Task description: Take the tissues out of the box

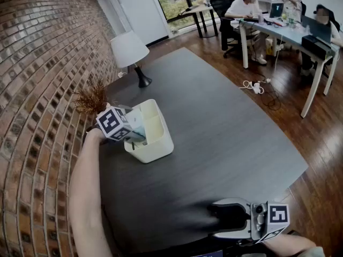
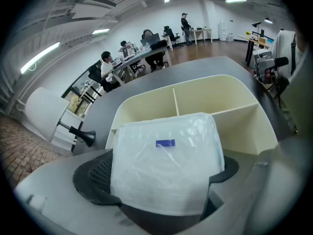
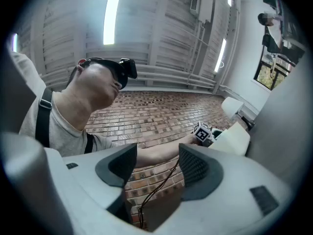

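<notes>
**Left tool pinching the tissue pack at the box; right tool spread and empty**

Head view: at 9 o'clock on the bench (image 1: 214,122), the left tool (image 1: 134,128) holds the tissue pack (image 1: 137,121) over the 9 o'clock rim of the cream box (image 1: 161,143); the right tool (image 1: 222,218) is at 6 o'clock. Left gripper view: the pads clamp the pack's sides, its long axis running 9 to 3 o'clock, its blue tab (image 2: 165,143) facing the camera, with the box's compartments beyond at 12. Right gripper view: jaws apart and nothing gripped; a brick wall (image 3: 161,109) and a person's arm (image 3: 156,152) show beyond.

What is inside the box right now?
The two far compartments of the box look empty. The tissue pack, clamped in the left gripper, covers the near compartment, so whatever lies there is hidden.
</notes>
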`<state>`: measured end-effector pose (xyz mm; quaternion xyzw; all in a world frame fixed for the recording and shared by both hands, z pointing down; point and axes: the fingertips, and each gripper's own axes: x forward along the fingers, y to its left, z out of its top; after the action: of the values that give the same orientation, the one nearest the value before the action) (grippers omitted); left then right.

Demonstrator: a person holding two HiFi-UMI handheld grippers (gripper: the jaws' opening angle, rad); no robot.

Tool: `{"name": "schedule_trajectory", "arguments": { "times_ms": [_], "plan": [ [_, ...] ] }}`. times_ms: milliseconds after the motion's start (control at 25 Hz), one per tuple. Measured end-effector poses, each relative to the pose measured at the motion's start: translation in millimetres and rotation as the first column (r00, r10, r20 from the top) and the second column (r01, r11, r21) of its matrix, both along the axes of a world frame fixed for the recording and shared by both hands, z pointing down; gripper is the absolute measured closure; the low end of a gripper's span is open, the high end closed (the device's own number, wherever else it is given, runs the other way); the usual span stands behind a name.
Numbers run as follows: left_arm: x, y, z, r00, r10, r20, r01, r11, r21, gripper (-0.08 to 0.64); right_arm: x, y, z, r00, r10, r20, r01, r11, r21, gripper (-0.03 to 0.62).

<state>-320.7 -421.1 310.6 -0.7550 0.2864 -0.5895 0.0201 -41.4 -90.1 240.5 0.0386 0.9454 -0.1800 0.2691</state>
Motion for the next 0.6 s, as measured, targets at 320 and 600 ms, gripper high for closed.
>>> {"name": "schedule_trajectory", "arguments": {
  "times_ms": [320,600],
  "plan": [
    [-7.1,-4.7,-39.6,0.993,-0.115,-0.005,0.115,0.986,0.118,0.040,2.6,1.4,-0.6,1.000,0.001,-0.007,-0.001,1.000,-0.005,0.308],
    [13.0,37.1,-157.1,0.984,-0.126,-0.125,0.170,0.870,0.463,0.040,4.1,-0.9,8.3,0.999,0.030,-0.033,-0.030,0.999,0.011,0.309]
  ]
}}
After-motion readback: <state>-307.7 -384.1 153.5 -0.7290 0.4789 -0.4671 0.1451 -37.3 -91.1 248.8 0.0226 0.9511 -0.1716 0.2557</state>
